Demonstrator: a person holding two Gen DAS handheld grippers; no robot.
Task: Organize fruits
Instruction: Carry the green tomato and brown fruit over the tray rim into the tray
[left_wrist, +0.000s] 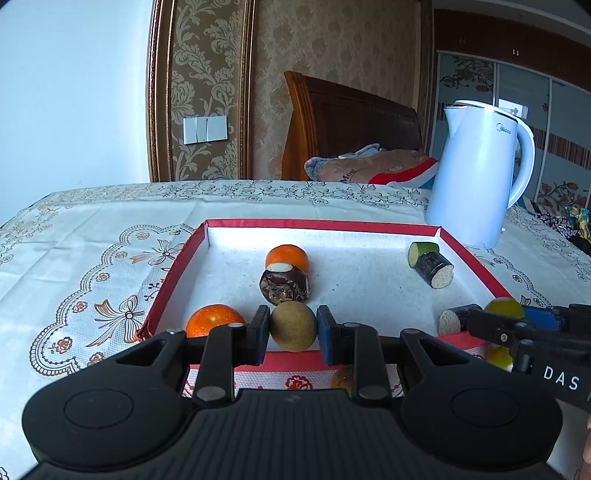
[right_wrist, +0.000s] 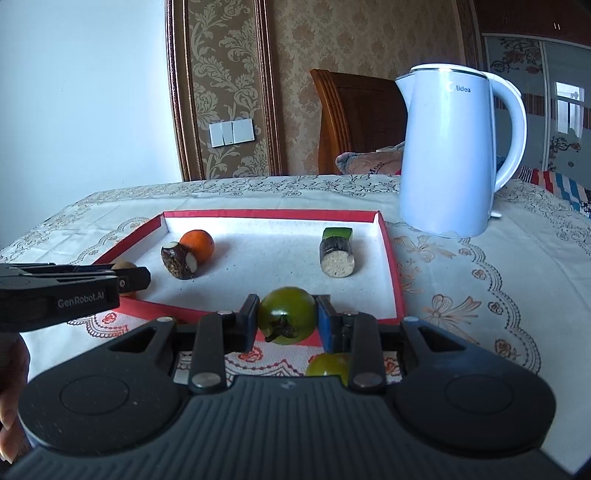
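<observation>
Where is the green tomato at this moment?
In the right wrist view, the green tomato is held in the right gripper, at the near rim of the red tray, in front of the cane piece.

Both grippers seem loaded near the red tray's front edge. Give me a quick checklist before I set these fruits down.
1. Left gripper grip on the round tan-brown fruit: ok, both fingers touch its sides.
2. Right gripper grip on the round green tomato-like fruit: ok, pinched on both sides.
3. Free floor in the shallow red-rimmed tray: ok, middle is open between the orange fruit and the dark sugarcane segment.
4. Fruits over the tray: cannot tell, both hang near the front rim.
5. Gripper spacing: ok, apart.
6. White electric kettle: ok, outside the tray.
</observation>
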